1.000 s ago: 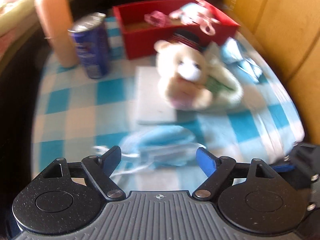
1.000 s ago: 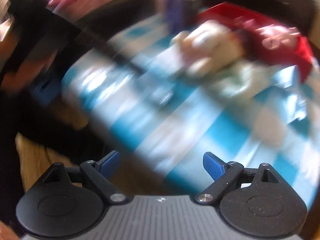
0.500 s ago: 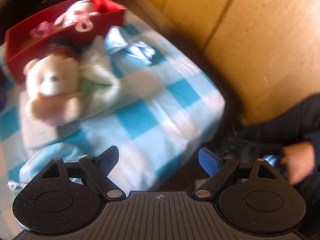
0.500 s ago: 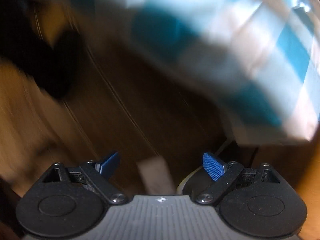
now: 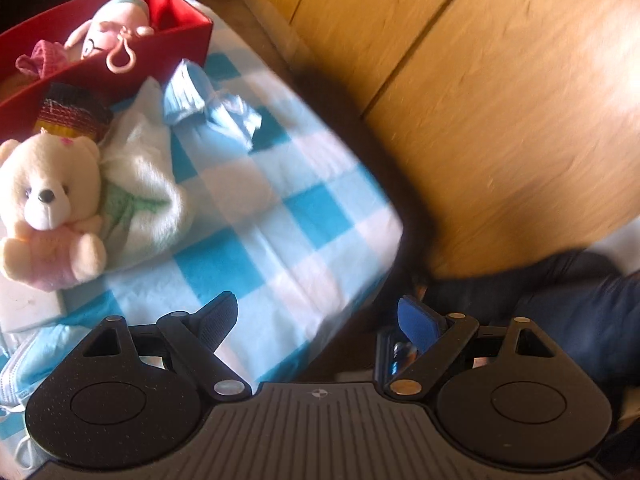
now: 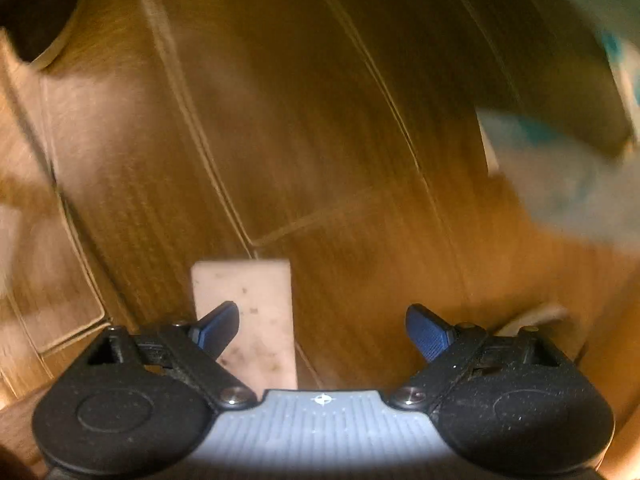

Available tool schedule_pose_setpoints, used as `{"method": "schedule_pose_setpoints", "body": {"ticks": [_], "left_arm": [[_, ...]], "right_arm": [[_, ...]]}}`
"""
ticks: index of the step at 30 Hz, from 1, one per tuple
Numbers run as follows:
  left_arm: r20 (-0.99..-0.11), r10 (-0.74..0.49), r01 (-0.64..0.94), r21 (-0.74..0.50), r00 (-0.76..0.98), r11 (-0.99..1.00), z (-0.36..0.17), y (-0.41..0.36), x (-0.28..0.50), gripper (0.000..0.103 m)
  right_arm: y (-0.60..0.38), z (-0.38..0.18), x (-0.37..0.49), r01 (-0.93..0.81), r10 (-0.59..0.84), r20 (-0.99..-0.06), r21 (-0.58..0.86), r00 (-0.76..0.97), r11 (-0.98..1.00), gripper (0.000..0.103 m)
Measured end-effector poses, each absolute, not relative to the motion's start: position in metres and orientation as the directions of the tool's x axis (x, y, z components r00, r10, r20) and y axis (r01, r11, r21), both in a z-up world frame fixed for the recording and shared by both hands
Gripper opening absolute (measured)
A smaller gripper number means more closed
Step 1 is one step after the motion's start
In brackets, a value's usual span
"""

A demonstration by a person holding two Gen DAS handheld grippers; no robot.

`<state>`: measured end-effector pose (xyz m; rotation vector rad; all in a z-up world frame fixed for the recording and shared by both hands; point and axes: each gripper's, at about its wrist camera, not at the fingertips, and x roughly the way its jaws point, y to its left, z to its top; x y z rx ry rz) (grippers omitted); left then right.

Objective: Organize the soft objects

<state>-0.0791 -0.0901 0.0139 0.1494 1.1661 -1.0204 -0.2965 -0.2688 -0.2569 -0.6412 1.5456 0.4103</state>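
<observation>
Looking down over the table corner, the left wrist view carries nearly the whole scene: a blue-and-white checked tablecloth (image 5: 276, 216) fills the left half of the frame, with a red open box (image 5: 176, 36) at the upper left holding a pale blue-and-pink doll with a pink clip (image 5: 116, 36). Below the box a cream teddy bear in a pink top (image 5: 48, 216) lies against a fluffy white cloth (image 5: 140, 184), and a crumpled light-blue cloth (image 5: 208, 108) sits just beside the box. A light-blue face mask (image 5: 36, 360) shows at the lower left edge. The left gripper (image 5: 320, 320) has its jaws wide, having just been opening, with nothing between them.

Only the right wrist view shows the brown wooden plank floor (image 6: 304, 132), blurred, and a pale speckled rectangular sponge block (image 6: 248, 312) lying on it at lower centre. The right gripper (image 6: 324, 332) stands wide apart above it, its left fingertip in front of the block; contact cannot be told.
</observation>
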Motion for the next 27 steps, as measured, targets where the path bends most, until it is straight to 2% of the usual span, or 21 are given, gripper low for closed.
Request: {"method": "schedule_pose_setpoints", "body": {"ticks": [3,5,6,11,15,17,19,20,22,24,25,27], "left_arm": [[-0.791,-0.612,0.694,-0.436,0.009,0.574,0.017,-0.089,-0.072,0.085],[-0.789,-0.615,0.671,-0.459,-0.006,0.582,0.013,-0.09,-0.069,0.085],[-0.797,-0.604,0.662,-0.458,-0.01,0.593,0.009,-0.091,-0.068,0.085],[-0.841,-0.541,0.628,-0.432,-0.021,0.647,-0.011,-0.091,-0.063,0.085],[-0.849,-0.528,0.624,-0.42,-0.014,0.659,-0.015,-0.094,-0.059,0.085],[-0.854,-0.52,0.624,-0.414,-0.015,0.663,-0.018,-0.095,-0.059,0.085],[-0.864,-0.502,0.613,-0.407,-0.019,0.677,-0.023,-0.095,-0.058,0.085],[-0.869,-0.494,0.606,-0.404,-0.021,0.685,-0.026,-0.095,-0.057,0.085],[-0.877,-0.48,0.592,-0.399,-0.024,0.7,-0.031,-0.093,-0.055,0.085],[-0.881,-0.472,0.582,-0.394,-0.019,0.711,-0.034,-0.091,-0.054,0.085],[-0.882,-0.471,0.577,-0.393,-0.017,0.716,-0.033,-0.09,-0.054,0.085],[-0.881,-0.473,0.575,-0.394,-0.013,0.717,-0.032,-0.088,-0.055,0.085]], "right_arm": [[-0.28,-0.266,-0.306,-0.594,-0.118,-0.993,-0.089,-0.01,0.8,0.071],[-0.288,-0.272,-0.31,-0.601,-0.109,-0.994,-0.097,0.017,0.793,0.083],[-0.291,-0.276,-0.309,-0.595,-0.1,-0.995,-0.088,0.012,0.799,0.084],[-0.304,-0.281,-0.303,-0.594,-0.031,-1.0,-0.024,-0.002,0.804,0.084],[-0.317,-0.274,-0.283,-0.482,0.128,-0.988,0.151,-0.081,0.863,0.08],[-0.311,-0.272,-0.277,-0.518,0.189,-0.976,0.216,-0.106,0.828,0.08],[-0.302,-0.278,-0.279,-0.574,0.191,-0.973,0.233,-0.133,0.785,0.08],[-0.295,-0.28,-0.28,-0.608,0.171,-0.976,0.22,-0.139,0.763,0.085],[-0.279,-0.272,-0.292,-0.714,0.134,-0.989,0.142,-0.069,0.686,0.085],[-0.271,-0.272,-0.298,-0.725,0.095,-0.994,0.11,-0.061,0.68,0.085],[-0.267,-0.273,-0.298,-0.718,0.074,-0.994,0.108,-0.079,0.688,0.08],[-0.256,-0.266,-0.301,-0.717,0.067,-0.99,0.134,-0.122,0.684,0.052]]}}
